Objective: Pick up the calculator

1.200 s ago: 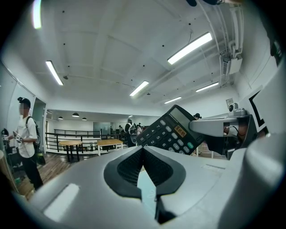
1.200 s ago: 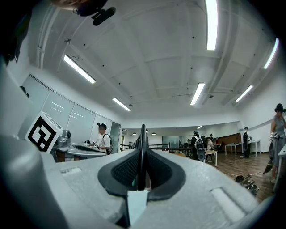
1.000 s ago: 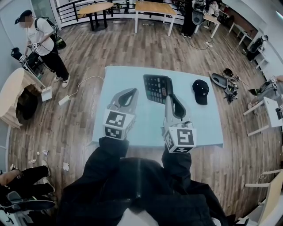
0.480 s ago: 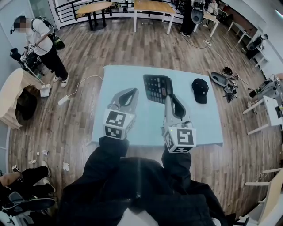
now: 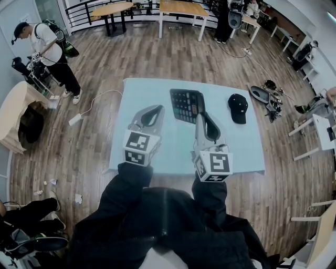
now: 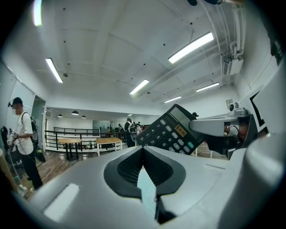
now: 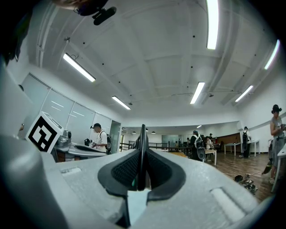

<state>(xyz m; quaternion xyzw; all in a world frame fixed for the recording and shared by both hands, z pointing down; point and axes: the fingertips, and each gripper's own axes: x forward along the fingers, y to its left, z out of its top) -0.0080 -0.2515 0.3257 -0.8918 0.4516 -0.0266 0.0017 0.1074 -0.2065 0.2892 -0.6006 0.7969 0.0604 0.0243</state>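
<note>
The calculator (image 5: 186, 104) is in my right hand-held gripper (image 5: 200, 115). Its pads are clamped on the right end, by the display, so that gripper's own camera shows only a thin dark sliver standing upright between them. Holding it by the end leaves the keys uncovered. From the left gripper view it shows tilted and raised against the room rather than lying flat, so I judge it clear of the tabletop (image 5: 236, 144).

My left hand-held gripper (image 5: 156, 109) is pinched closed on nothing and sits near the calculator's left side, apart from it and out of the way.

Past both, the pale blue top is bare except for a black cap (image 5: 238, 109) well to the right — room enough to lift or swing left. Beyond the far edge lies wood floor (image 5: 173, 52) — then tables (image 5: 181, 9) by the railing.
</note>
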